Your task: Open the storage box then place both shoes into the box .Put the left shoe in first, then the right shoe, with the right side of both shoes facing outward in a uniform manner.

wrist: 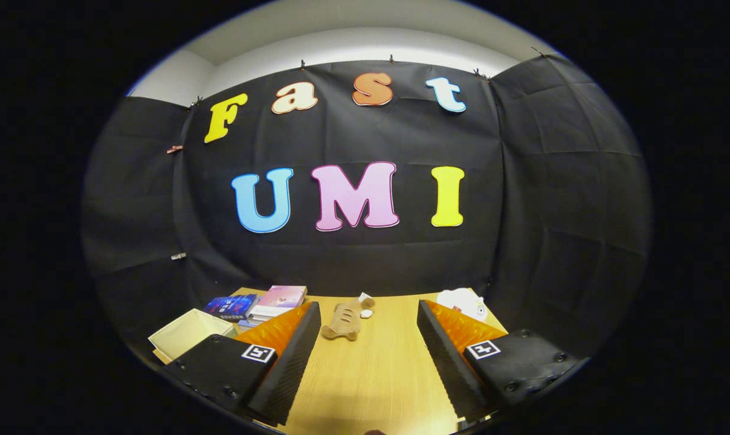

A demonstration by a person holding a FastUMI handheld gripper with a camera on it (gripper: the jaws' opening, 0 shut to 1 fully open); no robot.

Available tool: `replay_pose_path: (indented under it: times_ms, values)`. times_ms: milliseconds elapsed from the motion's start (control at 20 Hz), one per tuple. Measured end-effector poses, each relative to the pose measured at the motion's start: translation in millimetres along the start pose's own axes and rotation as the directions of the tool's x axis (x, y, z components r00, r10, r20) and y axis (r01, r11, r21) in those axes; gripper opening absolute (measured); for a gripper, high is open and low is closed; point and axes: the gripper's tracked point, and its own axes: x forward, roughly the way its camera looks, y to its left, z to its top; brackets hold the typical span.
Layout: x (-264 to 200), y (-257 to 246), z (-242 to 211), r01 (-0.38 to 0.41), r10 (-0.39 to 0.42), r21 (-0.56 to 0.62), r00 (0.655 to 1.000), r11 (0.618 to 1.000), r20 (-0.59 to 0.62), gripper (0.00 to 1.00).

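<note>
The gripper point(368, 362) hovers with its fingers spread wide and nothing between them, only bare wooden table point(371, 386) in the gap. Just beyond the fingertips lies a tan plush toy point(344, 320), its long axis running roughly away from the jaws; left of the toy, past the left finger, sits an open cream box point(187, 338), likely the storage box, with a stack of books point(262, 305) behind it; right of the toy, a white plush point(461, 302) rests at the table's far edge. I can make out no shoes, so I judge the box lies off to the left with open table between.
</note>
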Motion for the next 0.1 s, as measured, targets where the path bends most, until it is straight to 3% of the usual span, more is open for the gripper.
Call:
replay_pose_path:
  times_ms: [100]
  values:
    - [0.0,-3.3,-2.4,0.015,-0.015,0.016,1.000,1.000,-0.006,0.99]
